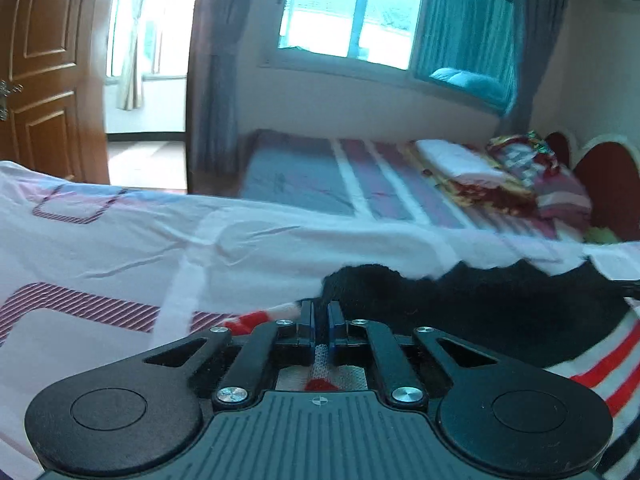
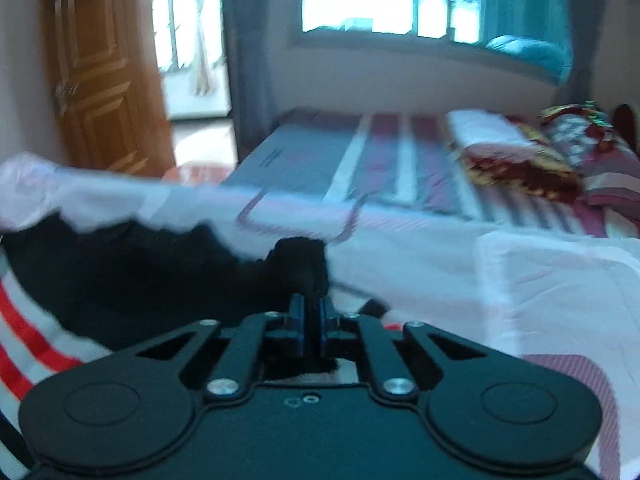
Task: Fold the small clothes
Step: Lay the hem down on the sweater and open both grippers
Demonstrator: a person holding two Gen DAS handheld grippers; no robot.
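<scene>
Your left gripper [image 1: 320, 312] is clamped on one edge of the black, red and white striped garment [image 1: 480, 312], and your right gripper [image 2: 311, 308] pinches its other black edge. The garment hangs stretched between them, over the pale bedsheet [image 1: 120, 248].

A wooden door [image 1: 44, 72], a window [image 1: 352, 12] and folded bedding [image 1: 500, 176] behind.

A brown panelled door [image 1: 44, 68] stands open at the left beside a bright doorway. Grey curtains [image 1: 216, 68] flank a wide, daylit window [image 1: 352, 12] in the pale far wall. Below it a bed [image 1: 320, 176] carries a striped cover, with folded bedding [image 1: 516, 176] at its right end.
</scene>
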